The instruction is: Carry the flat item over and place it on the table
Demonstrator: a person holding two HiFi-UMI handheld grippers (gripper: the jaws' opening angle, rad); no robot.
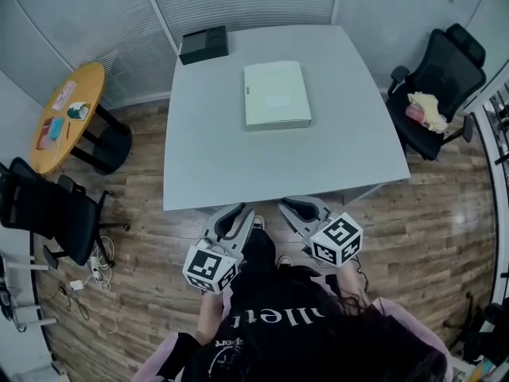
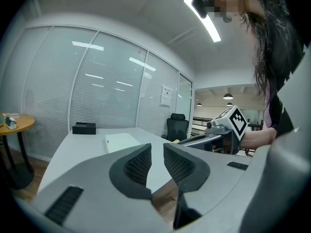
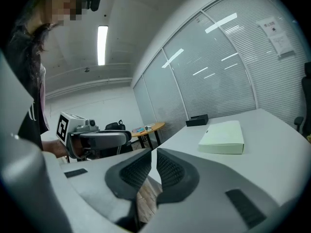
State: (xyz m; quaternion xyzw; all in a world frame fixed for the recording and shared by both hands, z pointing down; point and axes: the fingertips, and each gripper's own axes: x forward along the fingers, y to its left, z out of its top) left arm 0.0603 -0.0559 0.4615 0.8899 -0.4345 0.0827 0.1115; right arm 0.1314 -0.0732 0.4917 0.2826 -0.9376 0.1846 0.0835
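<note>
While the person stands at the near edge of the grey bench [image 1: 223, 157], both grippers hang low in front of the body, over the wooden floor [image 1: 143, 285], and just short of that edge. The left gripper [image 1: 236, 211] has its jaws a little apart, with a narrow gap and nothing between them; in its own view only the bench edge and floor show through the gap. The right gripper [image 1: 296, 205], just beside it, has its jaws pressed nearly together on nothing. Neither gripper touches the bench or anything on it.

The flat item [image 1: 276, 95], a pale green flat box, lies on the bench well ahead of both grippers, past the middle of the top and a little toward the far side. It rests flat, with bare grey surface all round it. From the left gripper view the flat item [image 2: 122, 141] sits up and to the left of the jaws; from the right gripper view it [image 3: 222, 137] lies to the right of the jaws, well apart from them.

Farther on, a black box [image 1: 203, 44] stands at the bench's far left corner. Off to the left is a round wooden stand [image 1: 67, 118], and to the right a black office chair [image 1: 437, 78].
</note>
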